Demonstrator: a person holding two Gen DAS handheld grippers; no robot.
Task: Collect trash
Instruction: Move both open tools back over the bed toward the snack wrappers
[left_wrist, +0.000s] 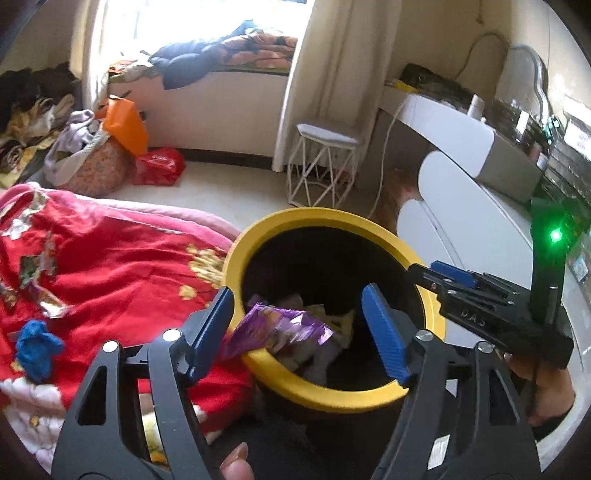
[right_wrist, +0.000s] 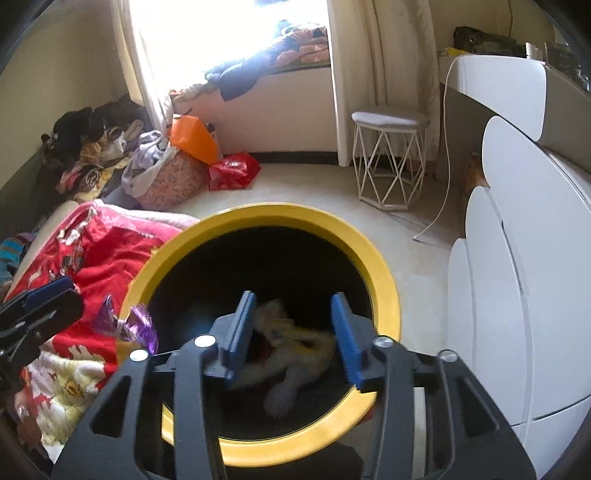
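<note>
A black trash bin with a yellow rim (left_wrist: 373, 397) (right_wrist: 384, 280) stands beside the bed. A purple foil wrapper (left_wrist: 280, 326) (right_wrist: 138, 326) lies across its near-left rim, free between the jaws. My left gripper (left_wrist: 303, 332) is open over the bin's mouth. My right gripper (right_wrist: 291, 334) is open above the bin and empty; it also shows in the left wrist view (left_wrist: 448, 280). Pale crumpled trash (right_wrist: 295, 350) lies inside the bin.
A red floral quilt (left_wrist: 110, 266) covers the bed at left, with foil scraps (left_wrist: 40, 273) and a blue cloth (left_wrist: 35, 349) on it. A white wire stool (right_wrist: 389, 158), white cabinets (right_wrist: 517, 295), and bags and clothes (right_wrist: 177, 162) stand on the floor.
</note>
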